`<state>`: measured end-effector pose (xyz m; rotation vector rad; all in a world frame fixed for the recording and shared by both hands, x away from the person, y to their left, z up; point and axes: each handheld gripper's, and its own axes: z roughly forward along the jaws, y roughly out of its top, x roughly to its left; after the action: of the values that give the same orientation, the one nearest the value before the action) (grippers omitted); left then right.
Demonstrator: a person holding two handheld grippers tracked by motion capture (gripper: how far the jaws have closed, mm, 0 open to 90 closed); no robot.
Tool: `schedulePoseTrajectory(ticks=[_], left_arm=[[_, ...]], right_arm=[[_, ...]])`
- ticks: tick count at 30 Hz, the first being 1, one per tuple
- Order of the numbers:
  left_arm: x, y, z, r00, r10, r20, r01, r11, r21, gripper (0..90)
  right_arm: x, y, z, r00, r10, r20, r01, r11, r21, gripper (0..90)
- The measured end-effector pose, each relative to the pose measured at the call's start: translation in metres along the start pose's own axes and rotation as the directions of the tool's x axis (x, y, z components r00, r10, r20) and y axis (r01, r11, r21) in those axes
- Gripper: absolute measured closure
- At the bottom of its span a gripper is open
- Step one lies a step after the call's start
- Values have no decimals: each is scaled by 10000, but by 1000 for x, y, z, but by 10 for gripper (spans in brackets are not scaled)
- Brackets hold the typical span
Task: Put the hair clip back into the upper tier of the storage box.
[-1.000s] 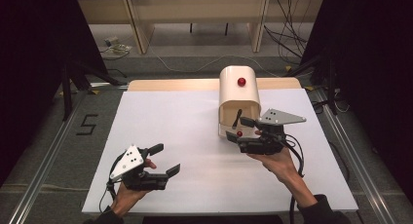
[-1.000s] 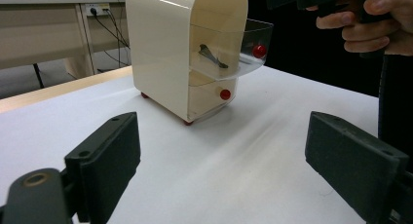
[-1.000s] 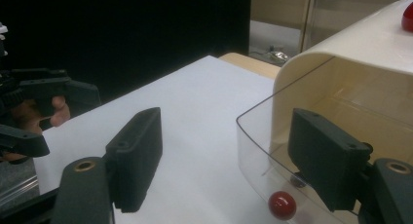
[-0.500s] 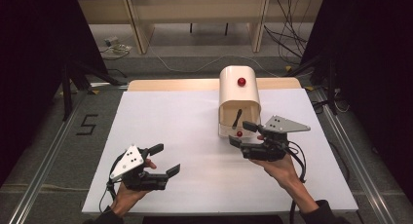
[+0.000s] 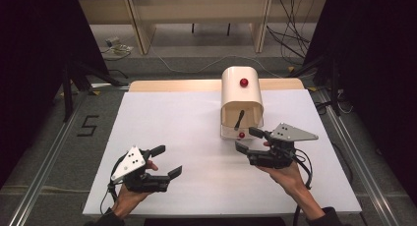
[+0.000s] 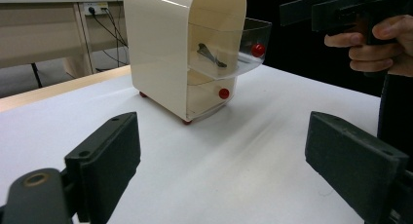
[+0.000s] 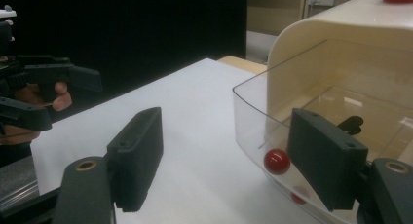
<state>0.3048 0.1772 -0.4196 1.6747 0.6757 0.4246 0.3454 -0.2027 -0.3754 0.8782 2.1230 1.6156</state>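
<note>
A cream cabinet with a red ball on top stands at the table's back right. Its clear upper drawer is pulled out, red knob in front, and a dark tool lies inside. The lower drawer's knob sits flush with the cabinet. My right gripper is open just in front of the drawer. In the right gripper view the red knob sits between the jaws, close to the right one, with no pad pressing on it. My left gripper rests open and empty near the front left.
A white sheet covers the table, with a wooden strip along its far edge. Beyond the table are desk legs and cables on the floor. A person's hands hold both grippers from the near side.
My right gripper has sunk a little and drifted toward the near edge, staying at the drawer front. The drawer and the left gripper have not moved.
</note>
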Motion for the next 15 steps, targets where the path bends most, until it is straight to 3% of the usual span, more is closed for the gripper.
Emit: schedulePoseTrajectory(ticks=[15], left_arm=[[0, 0, 0, 10000, -5, 11, 5, 10000, 5, 124]], right_arm=[[-4, -14, -11, 9999, -51, 152, 54, 9998, -188, 301]])
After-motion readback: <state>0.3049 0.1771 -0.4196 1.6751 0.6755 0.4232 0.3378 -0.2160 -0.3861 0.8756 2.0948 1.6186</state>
